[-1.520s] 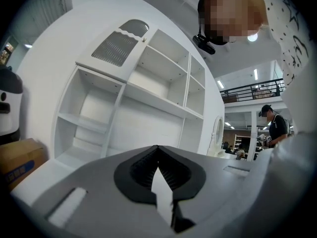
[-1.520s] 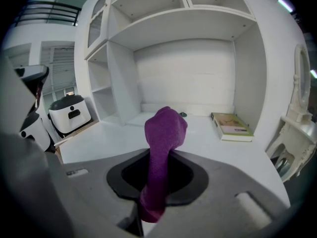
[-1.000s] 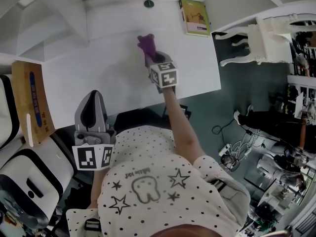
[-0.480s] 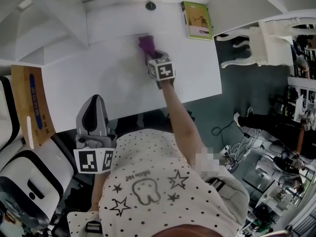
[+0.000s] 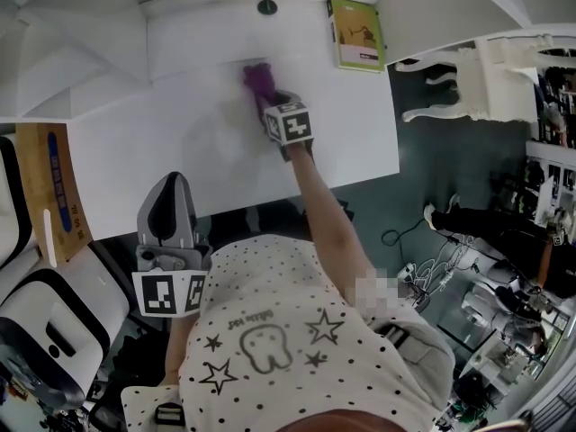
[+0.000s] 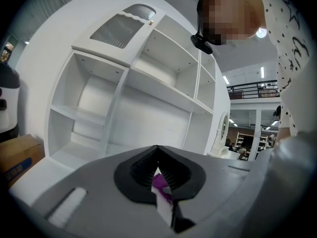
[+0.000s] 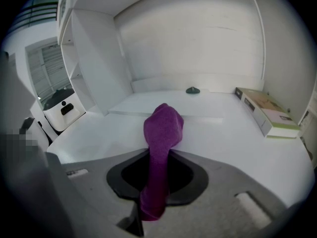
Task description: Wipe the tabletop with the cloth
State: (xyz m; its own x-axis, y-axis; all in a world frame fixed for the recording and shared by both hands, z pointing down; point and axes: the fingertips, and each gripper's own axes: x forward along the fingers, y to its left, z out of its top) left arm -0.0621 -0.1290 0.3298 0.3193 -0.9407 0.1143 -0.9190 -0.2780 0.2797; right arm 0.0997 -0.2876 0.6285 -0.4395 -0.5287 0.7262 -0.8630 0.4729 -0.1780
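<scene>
A purple cloth (image 5: 256, 79) lies pressed on the white tabletop (image 5: 180, 142), toward the back and a little right of the middle. My right gripper (image 5: 267, 100) is shut on the cloth, which bunches up past the jaws (image 7: 162, 125) onto the tabletop (image 7: 223, 133) in the right gripper view. My left gripper (image 5: 169, 185) hangs near the person's body, at the table's front edge. Its jaws are shut with nothing between them (image 6: 158, 155).
A green and white box (image 5: 354, 32) lies at the back right corner. A dark round cap (image 5: 267, 6) sits at the back wall. White shelving rises at the left. A cardboard box (image 5: 49, 183) and a white machine (image 5: 45, 331) stand left of the table, a white chair (image 5: 468, 70) right.
My right gripper has slid the cloth a little farther back and left across the tabletop. The left gripper has stayed where it was.
</scene>
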